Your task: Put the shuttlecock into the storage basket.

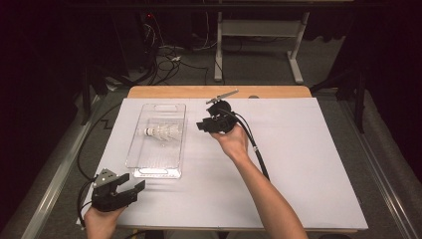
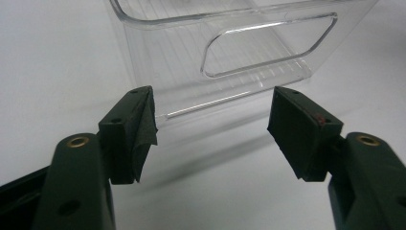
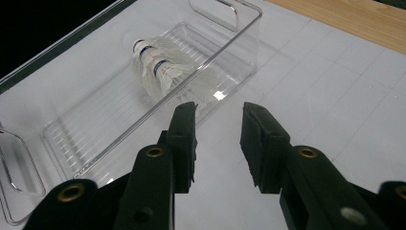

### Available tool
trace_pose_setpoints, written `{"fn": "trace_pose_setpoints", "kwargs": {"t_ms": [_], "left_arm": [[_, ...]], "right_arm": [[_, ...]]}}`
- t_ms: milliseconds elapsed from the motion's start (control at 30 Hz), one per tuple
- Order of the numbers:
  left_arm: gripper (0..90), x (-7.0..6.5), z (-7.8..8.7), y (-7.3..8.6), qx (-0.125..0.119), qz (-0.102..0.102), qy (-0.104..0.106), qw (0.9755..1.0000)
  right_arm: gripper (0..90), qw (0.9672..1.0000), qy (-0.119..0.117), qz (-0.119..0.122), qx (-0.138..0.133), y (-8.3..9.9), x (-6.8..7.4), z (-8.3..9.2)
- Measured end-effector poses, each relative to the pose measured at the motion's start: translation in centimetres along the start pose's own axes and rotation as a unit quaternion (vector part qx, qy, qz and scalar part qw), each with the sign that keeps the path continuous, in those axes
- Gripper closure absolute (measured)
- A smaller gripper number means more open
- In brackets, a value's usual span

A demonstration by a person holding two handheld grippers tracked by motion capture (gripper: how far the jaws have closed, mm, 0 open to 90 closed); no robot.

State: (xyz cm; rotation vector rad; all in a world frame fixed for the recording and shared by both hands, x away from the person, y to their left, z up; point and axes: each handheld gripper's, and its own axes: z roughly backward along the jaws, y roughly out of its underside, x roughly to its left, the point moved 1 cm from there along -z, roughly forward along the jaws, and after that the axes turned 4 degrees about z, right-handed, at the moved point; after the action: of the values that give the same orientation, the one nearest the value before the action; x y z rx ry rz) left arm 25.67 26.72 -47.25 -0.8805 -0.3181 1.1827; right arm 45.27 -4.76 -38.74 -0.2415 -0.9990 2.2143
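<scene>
At the lower left of the high view the left gripper (image 1: 133,188) is held low over the white table cover (image 1: 308,164), its jaws spread wide and empty; in the left gripper view they frame the near end wall of the clear plastic bin (image 2: 225,91) with its handle slot, apart from it. Left of centre in the high view, the bin (image 1: 133,162) is seen lying lengthwise on the cover, and the shuttlecocks (image 1: 162,133) are found inside it, in its upper half. They lie on their sides, nested one into another as a short stack, with white feather skirts, dark bands and pale cork heads pointing toward the left of the frame. Just right of the bin, the right gripper (image 1: 201,126) is held above the cover, its jaws partly open with nothing between them; in the right gripper view (image 3: 218,139) they are aimed over the bin's long wall toward the stack (image 3: 160,69). A risk is judged here: a jaw could strike the bin's thin rim and shove the light bin across the smooth cover. The feathers could also be crushed or splayed if gripped across the skirt, and the nested stack could be pulled apart if only one shuttlecock were pinched.
</scene>
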Motion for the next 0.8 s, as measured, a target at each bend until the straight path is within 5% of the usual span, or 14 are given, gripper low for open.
{"fn": "trace_pose_setpoints", "kwargs": {"t_ms": [800], "left_arm": [[34.0,0.0,0.4,0.3,-0.004,0.006,-0.008,0.9999]], "right_arm": [[66.1,0.9995,0.011,-0.029,-0.006,3.4,-2.3,1.7]]}}
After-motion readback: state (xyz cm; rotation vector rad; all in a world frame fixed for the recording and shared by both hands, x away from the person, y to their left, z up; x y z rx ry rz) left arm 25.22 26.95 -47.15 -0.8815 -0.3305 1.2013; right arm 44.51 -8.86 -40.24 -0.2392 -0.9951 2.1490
